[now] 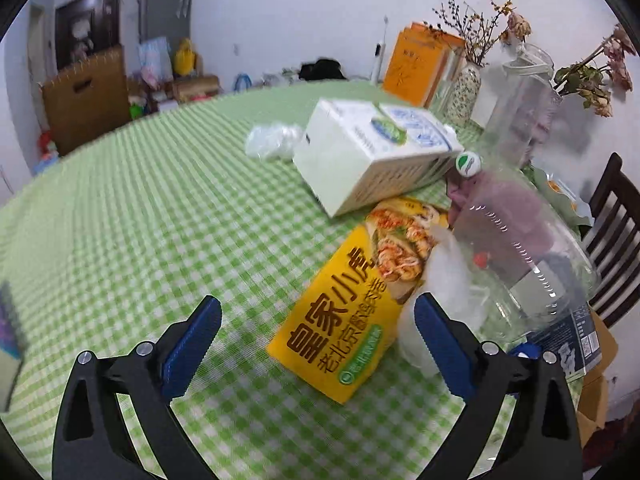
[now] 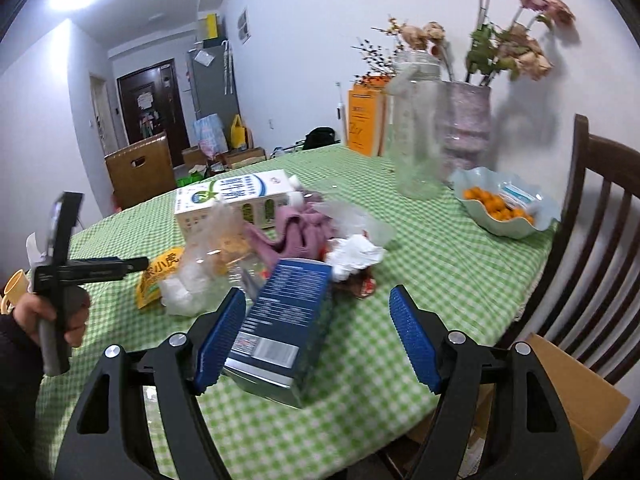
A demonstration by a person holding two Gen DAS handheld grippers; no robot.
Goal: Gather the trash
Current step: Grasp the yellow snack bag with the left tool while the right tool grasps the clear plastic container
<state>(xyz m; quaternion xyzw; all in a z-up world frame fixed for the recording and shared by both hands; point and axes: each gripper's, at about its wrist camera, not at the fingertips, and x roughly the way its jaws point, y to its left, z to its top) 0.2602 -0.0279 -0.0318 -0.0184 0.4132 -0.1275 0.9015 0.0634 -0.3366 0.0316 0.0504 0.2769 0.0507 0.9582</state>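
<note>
Trash lies heaped on the green checked tablecloth (image 1: 140, 216). My left gripper (image 1: 316, 320) is open above the cloth, and the near end of a yellow snack packet (image 1: 344, 312) lies between its fingers, untouched. A white plastic wrapper (image 1: 448, 288) and a clear plastic bottle (image 1: 520, 256) sit by its right finger. My right gripper (image 2: 318, 300) is open around a dark blue box (image 2: 288, 320). The box lies against the left pad (image 2: 220, 340), well apart from the right one. A white milk carton (image 2: 236, 196), a purple cloth (image 2: 296, 228) and a crumpled tissue (image 2: 354, 258) lie behind.
A bowl of small oranges (image 2: 500, 204), a clear jar (image 2: 414, 128) and a vase of dried flowers (image 2: 468, 128) stand at the back right. A dark wooden chair (image 2: 600, 240) and an open cardboard box (image 2: 560, 400) are beside the table edge. A hand (image 2: 48, 312) holds the left gripper (image 2: 136, 266).
</note>
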